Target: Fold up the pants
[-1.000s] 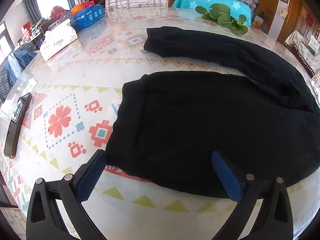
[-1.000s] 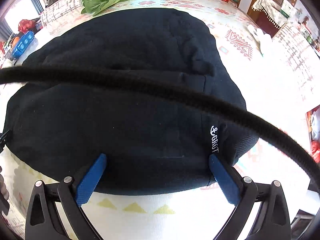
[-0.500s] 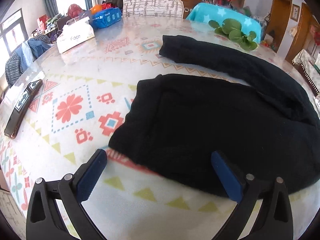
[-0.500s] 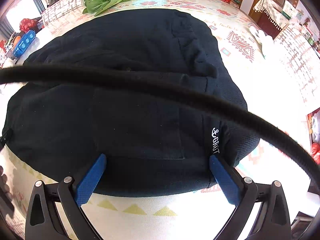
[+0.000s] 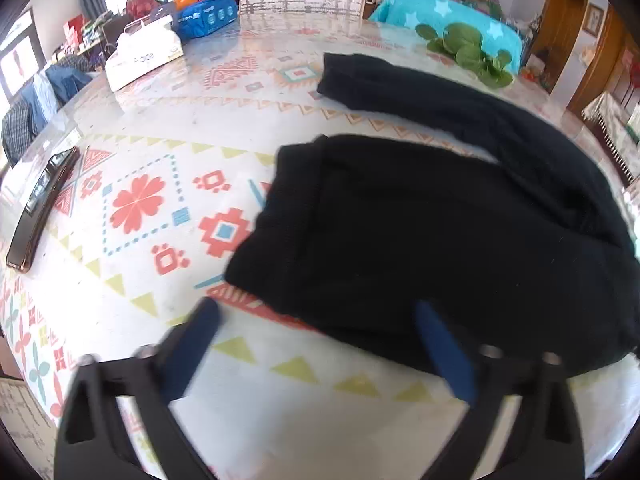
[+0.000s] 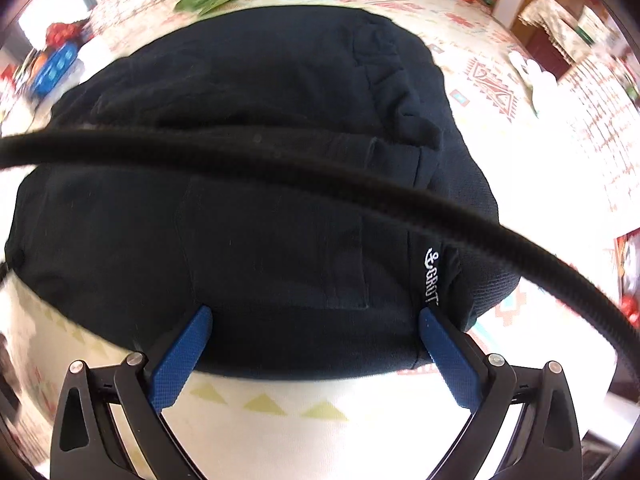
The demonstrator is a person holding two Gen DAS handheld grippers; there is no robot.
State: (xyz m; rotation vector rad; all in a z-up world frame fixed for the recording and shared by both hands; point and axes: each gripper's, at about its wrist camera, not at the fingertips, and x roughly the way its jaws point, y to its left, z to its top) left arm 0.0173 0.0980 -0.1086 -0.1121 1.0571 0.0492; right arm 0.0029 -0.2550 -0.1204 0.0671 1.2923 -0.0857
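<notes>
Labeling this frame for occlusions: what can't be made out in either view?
- Right wrist view: a thick black cable crosses the black fabric pants, hiding a band of them.
- Left wrist view: the pants run off the right edge, so the waistband is unseen there.
- Left wrist view: left gripper fingers are motion-blurred.
- Left wrist view: white box lettering is too small to read fully.

I counted one pair of black pants [image 5: 440,232] and two grippers, left [image 5: 316,348] and right [image 6: 316,344]. Farther off lay one phone [image 5: 40,212], one white box [image 5: 144,56] and one leafy bunch [image 5: 468,54].
</notes>
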